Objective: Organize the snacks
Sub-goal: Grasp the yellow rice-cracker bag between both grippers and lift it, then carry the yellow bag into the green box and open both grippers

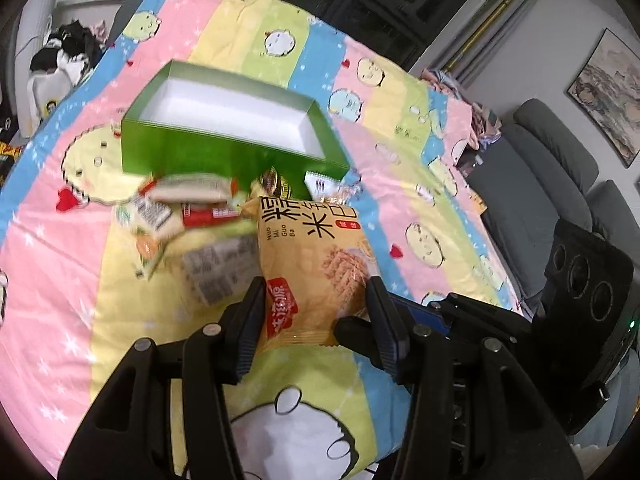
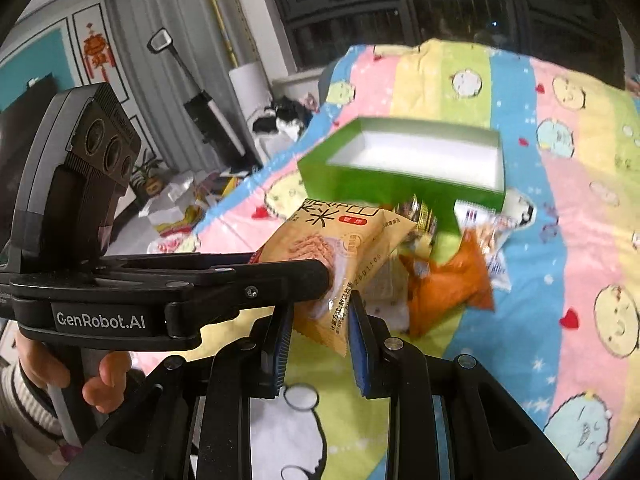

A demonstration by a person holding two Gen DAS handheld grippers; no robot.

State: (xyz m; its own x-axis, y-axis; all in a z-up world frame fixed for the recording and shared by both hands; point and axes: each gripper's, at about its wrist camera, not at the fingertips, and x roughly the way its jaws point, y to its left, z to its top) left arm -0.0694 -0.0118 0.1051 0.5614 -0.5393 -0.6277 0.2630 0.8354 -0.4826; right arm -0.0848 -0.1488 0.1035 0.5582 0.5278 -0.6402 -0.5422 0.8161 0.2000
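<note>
Both your grippers are clamped on one yellow rice-cracker packet [image 1: 316, 256], lifted off the bed [image 1: 60, 280], near side of the green box [image 1: 224, 148]; left gripper [image 1: 316, 320] fingers squeeze its lower body; right gripper [image 2: 320, 320] fingers pinch the corner seam; risk: pull apart or twist and you tear the seal or crush the crackers; the corner pinch looks thin, likely to slip; swing wide and you may knock the box; the box sits open, white inside, nothing visible in it; the loose snack pile [image 1: 180, 208] and orange packet [image 2: 448, 284] lie outside, against its near wall.
</note>
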